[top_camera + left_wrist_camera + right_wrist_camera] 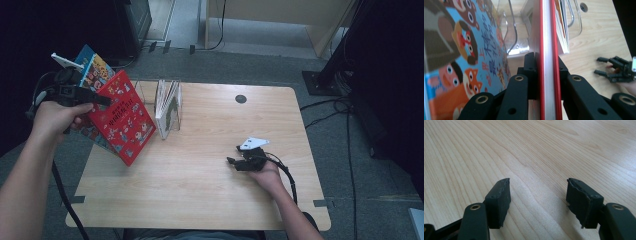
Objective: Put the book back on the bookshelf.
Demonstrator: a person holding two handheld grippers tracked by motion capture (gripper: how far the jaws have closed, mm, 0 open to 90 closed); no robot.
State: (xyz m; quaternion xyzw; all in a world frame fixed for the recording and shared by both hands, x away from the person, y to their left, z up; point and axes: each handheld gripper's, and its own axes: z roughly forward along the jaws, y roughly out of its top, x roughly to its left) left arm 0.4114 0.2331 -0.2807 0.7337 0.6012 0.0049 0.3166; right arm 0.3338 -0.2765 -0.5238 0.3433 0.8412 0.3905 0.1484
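Note:
A red picture book [126, 119] hangs tilted over the table's left edge, with my left gripper [101, 100] shut on it. In the left gripper view the black jaws [546, 60] clamp the red book [547, 30] edge-on, red covers on either side of white pages. A blue picture book [95, 67] with cartoon animals lies right behind the red one, outside the jaws [461, 50]; I cannot tell what holds it up. My right gripper [232, 161] rests on the table at the right, open, with bare wood between its pads [537, 195].
A clear plastic book stand [147, 92] sits at the back left of the wooden table [200, 175], with a thin white-edged book [167, 105] upright in it. A round cable hole [240, 99] is near the far edge. Dark equipment and cables ring the table.

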